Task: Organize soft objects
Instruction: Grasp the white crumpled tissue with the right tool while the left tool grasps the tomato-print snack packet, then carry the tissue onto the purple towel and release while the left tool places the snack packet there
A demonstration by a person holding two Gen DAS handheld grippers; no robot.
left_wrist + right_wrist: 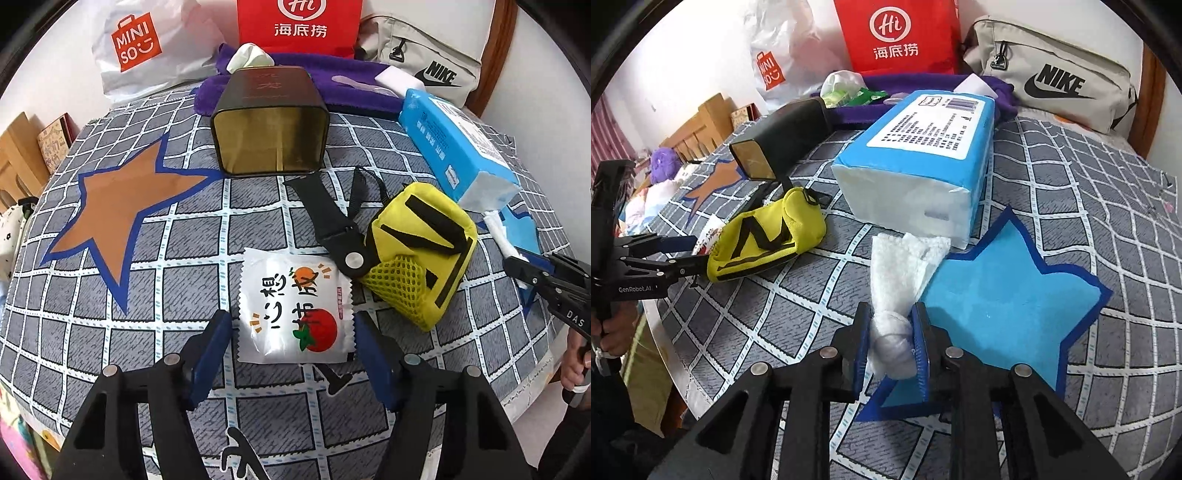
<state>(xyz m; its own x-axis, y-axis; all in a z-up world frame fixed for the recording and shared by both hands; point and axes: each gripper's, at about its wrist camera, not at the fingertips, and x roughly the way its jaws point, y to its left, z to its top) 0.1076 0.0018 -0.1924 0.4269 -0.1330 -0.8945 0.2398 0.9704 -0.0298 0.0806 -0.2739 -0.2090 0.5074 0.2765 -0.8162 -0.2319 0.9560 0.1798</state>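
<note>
Two grippers were busy: right gripper [890, 343] clamped a knotted tissue [901, 280] over the blue star [1004, 306]; left gripper [291, 332] straddled a white packet [295, 306], unpinched; yellow pouch [417, 254] untouched.

Home bedroom — wooden headboard [1152, 92], shopping bags [299, 26], sling bag [1052, 74] along wall.

red paper bag [299, 26], white Miniso bag [147, 48], grey Nike pouch [1056, 77] along the bed's far edge
</note>
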